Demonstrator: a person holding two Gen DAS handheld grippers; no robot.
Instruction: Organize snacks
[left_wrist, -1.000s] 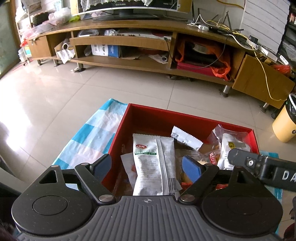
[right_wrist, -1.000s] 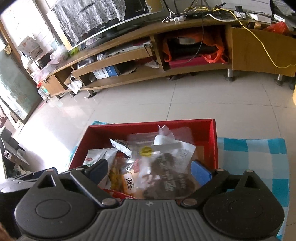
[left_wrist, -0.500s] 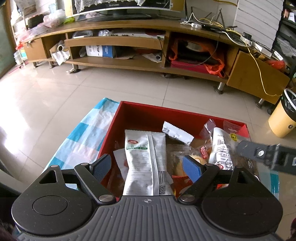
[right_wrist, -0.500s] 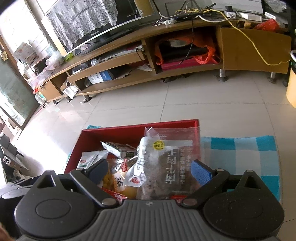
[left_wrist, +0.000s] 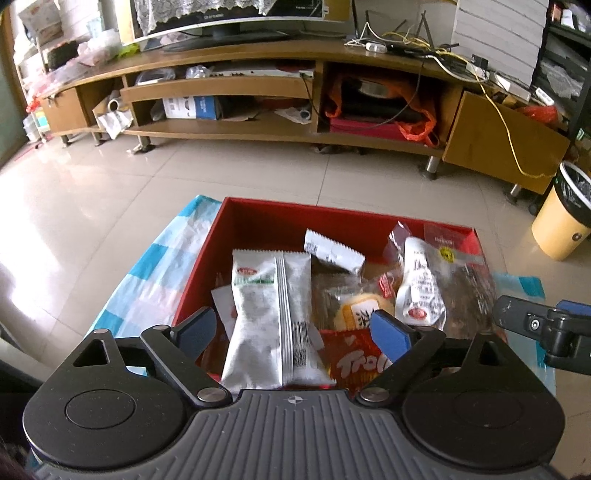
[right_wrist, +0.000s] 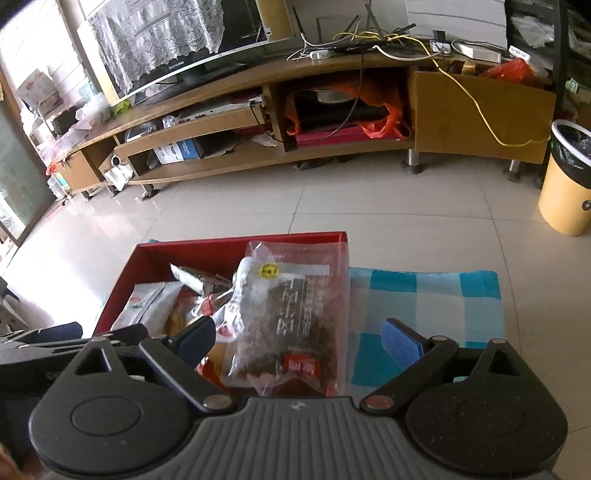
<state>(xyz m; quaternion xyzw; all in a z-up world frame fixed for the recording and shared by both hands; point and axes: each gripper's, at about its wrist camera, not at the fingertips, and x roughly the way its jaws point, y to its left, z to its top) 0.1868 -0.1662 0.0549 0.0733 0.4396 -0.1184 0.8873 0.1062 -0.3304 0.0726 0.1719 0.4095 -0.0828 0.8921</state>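
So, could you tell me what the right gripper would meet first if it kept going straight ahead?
Most likely the clear bag of dark snacks, which lies directly between the open right gripper fingers, over the right end of the red box. Depth is hard to judge here.

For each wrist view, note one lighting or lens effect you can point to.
Left wrist view: window glare washes out the glossy tiled floor at left; fisheye bows the long wooden TV cabinet. Right wrist view: the floor glares likewise; the clear plastic bag of dark snacks in the red cardboard box looks slightly soft.
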